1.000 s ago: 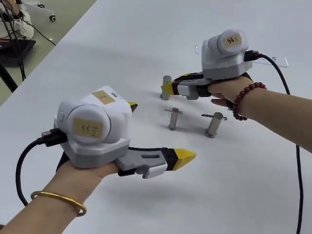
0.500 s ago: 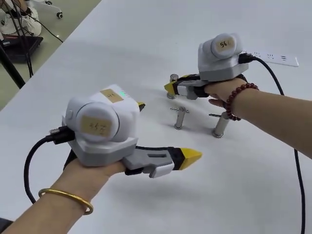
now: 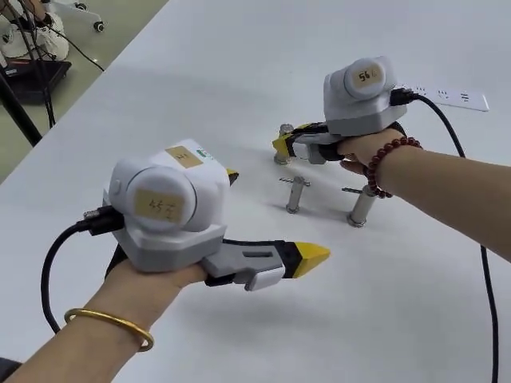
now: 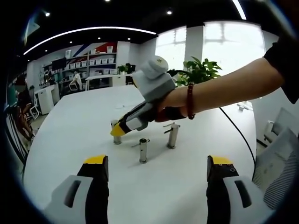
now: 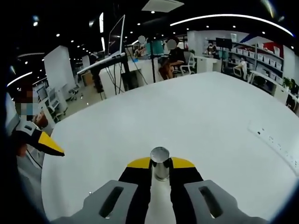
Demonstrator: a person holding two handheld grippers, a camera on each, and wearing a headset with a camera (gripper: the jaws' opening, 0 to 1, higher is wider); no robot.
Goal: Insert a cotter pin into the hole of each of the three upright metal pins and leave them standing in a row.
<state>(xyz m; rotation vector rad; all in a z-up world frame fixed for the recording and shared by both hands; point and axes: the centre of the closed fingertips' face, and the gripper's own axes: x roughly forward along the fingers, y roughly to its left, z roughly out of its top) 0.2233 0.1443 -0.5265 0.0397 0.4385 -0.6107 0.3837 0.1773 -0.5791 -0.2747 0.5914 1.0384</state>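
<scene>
Partly behind right tool (image 3: pixel 280 146): far pin (image 3: pixel 286 128).

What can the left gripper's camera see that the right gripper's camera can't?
Left gripper view: two pins with cotter pins through them, the nearer pin and the farther pin, plus a plant. Right gripper view: a power strip and the left gripper's yellow fingertip. Both: the white table and the third pin between the right gripper's jaws.

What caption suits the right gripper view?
Right gripper, its fingers clasping an upright metal pin on a white table.
</scene>
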